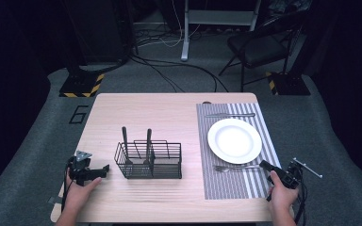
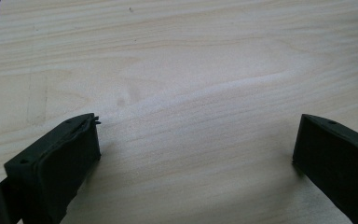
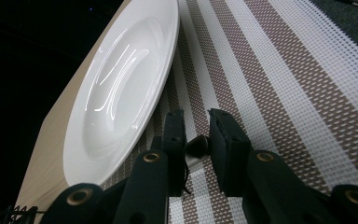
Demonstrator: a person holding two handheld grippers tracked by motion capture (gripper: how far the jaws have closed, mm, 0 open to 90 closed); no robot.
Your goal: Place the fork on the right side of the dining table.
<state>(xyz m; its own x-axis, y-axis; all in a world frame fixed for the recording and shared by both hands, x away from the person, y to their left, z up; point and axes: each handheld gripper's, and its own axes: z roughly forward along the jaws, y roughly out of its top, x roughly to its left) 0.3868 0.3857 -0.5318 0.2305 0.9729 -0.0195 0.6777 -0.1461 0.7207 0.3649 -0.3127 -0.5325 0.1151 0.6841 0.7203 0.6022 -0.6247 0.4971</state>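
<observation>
White plate (image 1: 234, 141) one; fork (image 1: 231, 167) one, handle between right tongs (image 3: 196, 122); left tongs (image 2: 196, 144) released.

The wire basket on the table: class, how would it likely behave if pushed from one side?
The wire basket looks thin-wired and open, so probably light and likely to slide on the smooth wooden table. Two tall dark handles stand upright in it, which may make it somewhat top-heavy and rattly.
</observation>
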